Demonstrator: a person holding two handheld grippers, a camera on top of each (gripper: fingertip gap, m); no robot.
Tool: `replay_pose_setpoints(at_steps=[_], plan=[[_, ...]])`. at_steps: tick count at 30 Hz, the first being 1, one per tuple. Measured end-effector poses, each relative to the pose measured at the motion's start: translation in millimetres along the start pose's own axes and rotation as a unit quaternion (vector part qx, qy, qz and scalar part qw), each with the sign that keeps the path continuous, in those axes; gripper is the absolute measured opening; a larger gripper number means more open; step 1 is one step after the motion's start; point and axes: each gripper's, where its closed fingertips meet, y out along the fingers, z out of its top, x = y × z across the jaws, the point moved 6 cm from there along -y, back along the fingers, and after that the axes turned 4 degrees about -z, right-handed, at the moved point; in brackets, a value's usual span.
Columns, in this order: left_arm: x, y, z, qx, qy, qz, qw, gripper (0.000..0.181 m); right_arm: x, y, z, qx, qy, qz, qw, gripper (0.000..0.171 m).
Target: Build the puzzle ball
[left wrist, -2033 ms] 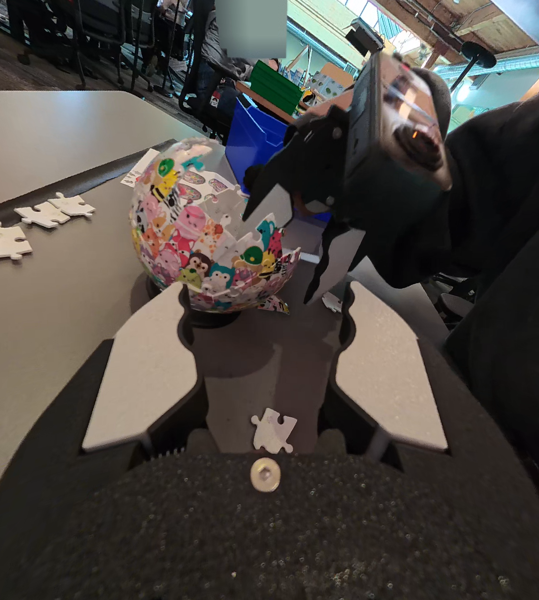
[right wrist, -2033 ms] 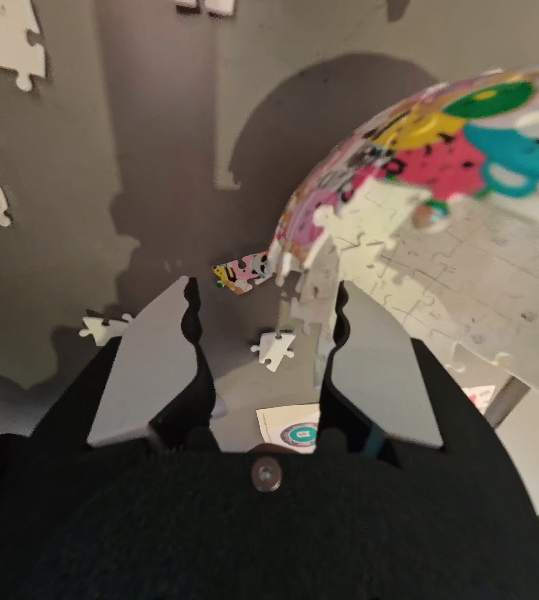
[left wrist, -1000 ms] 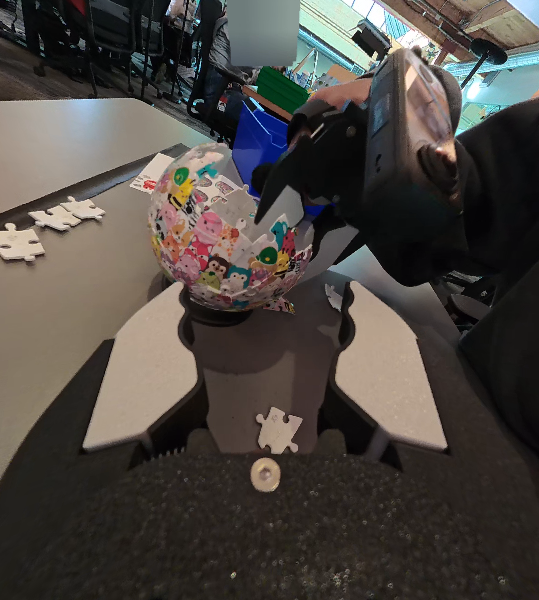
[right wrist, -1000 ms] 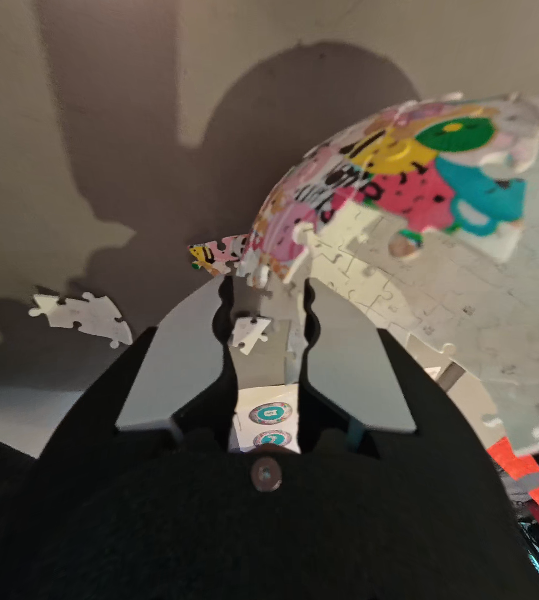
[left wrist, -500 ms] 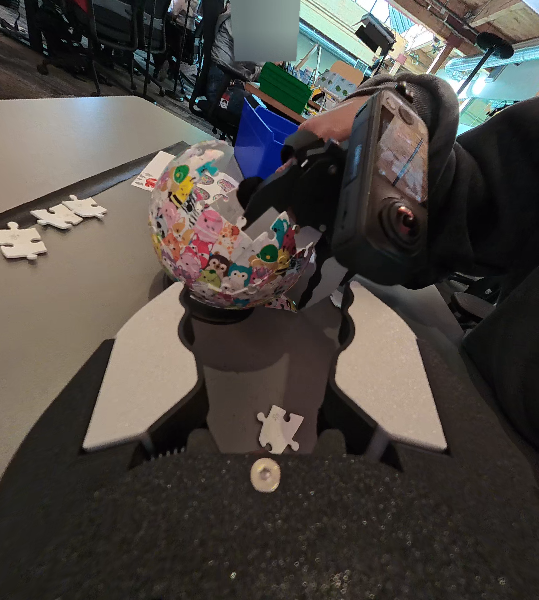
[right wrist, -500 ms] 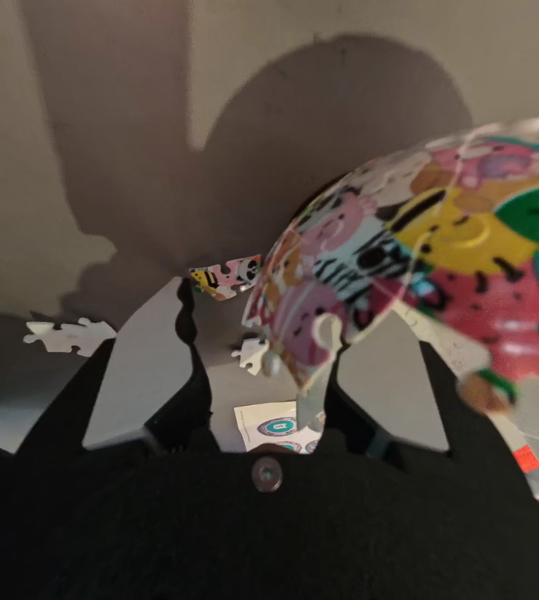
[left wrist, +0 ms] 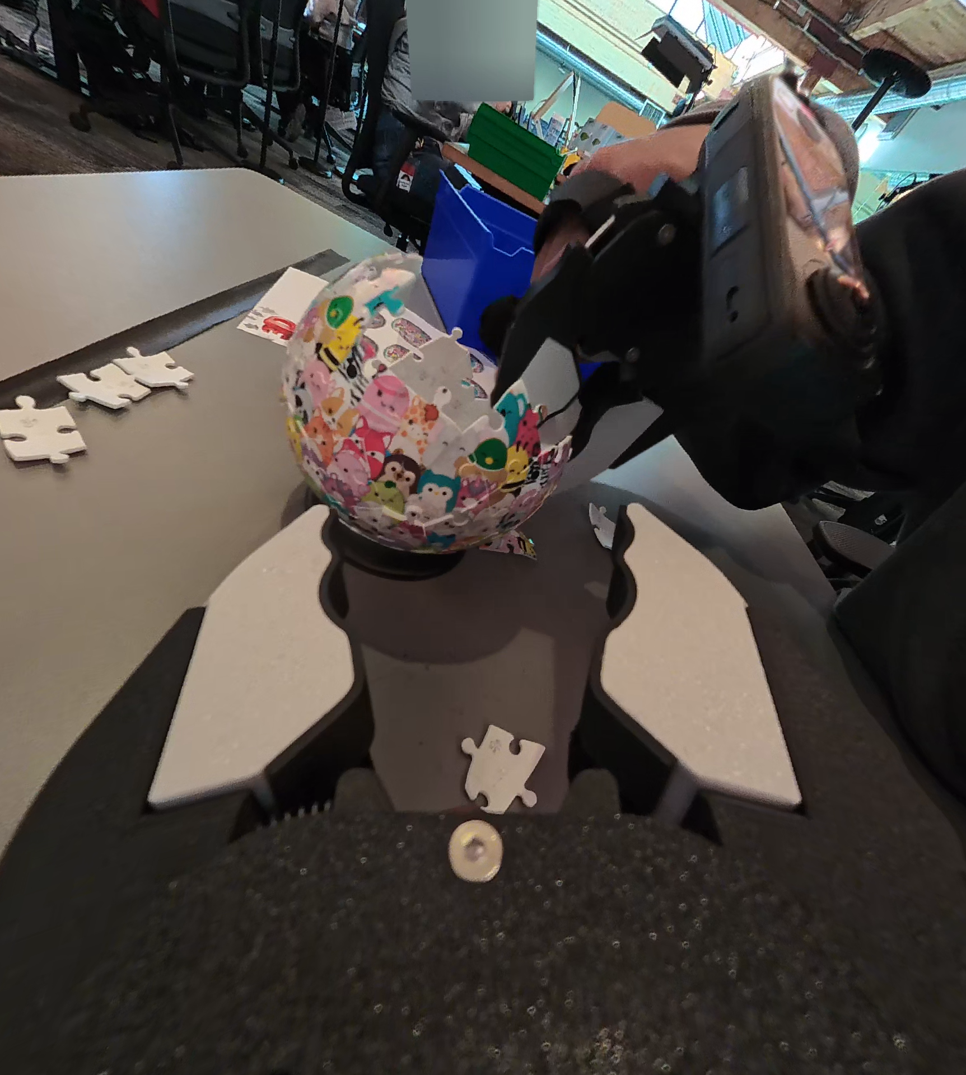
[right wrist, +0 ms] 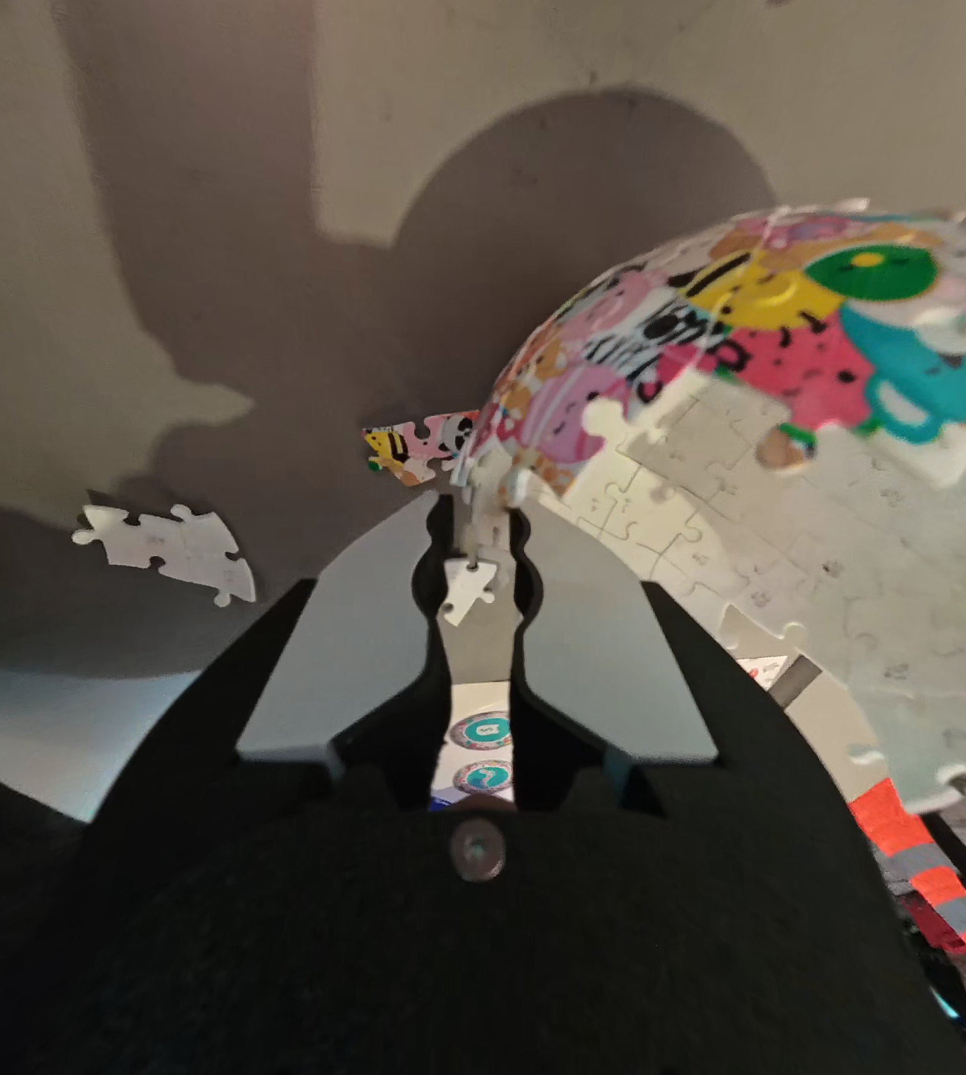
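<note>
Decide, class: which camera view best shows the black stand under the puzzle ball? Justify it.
The left wrist view. There the stand appears as a dark ring directly under the puzzle ball, resting on the grey table. The right wrist view looks into the open shell and shows no stand.
</note>
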Motion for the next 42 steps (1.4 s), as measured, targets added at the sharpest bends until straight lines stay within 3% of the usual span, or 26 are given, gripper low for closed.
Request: replay_pose_setpoints(at_steps=[12,16,18,20,25,32,34,38,42], plan=[[0.2,0.1,0.3,0.000,0.001,0.002,1.000,0.088,-1.5,-30.2,-8.0,0.030,-0.003,-0.028,0.999,0.002],[3.5,-1.7,2.7,0.004,0.002,0.001,1.000,0.088,-15.1,-58.3,-31.5,0.050,0.041,-0.074,0.995,0.002],[6.2,-4.3,4.3,0.007,0.003,0.005,1.000,0.088,-38.4,-69.8,-43.6,0.100,0.068,-0.090,0.989,0.002],[9.4,-6.9,6.4,0.009,0.001,0.013,1.000,0.087,-61.5,-61.7,-56.1,0.126,0.107,-0.116,0.979,0.002],[20.9,-12.2,7.9,0.004,-0.029,0.054,0.998,0.086,-89.5,-6.6,-116.5,0.021,0.200,-0.230,0.952,0.002],[66.0,-21.6,-8.2,-0.047,-0.032,0.142,0.988,0.084,-103.3,16.3,-131.1,0.036,0.228,-0.217,0.949,0.006],[82.8,-24.8,-16.0,-0.063,-0.019,0.164,0.984,0.085,-104.8,14.8,-133.0,0.045,0.239,-0.212,0.947,0.020],[116.4,-31.9,-35.9,-0.063,-0.014,0.190,0.980,0.085,-121.2,-9.8,-133.4,0.134,0.312,-0.211,0.917,0.034],[135.1,-39.0,-60.9,-0.057,-0.001,0.226,0.972,0.084,-150.0,-38.5,-111.2,0.310,0.389,-0.177,0.849,0.042]])
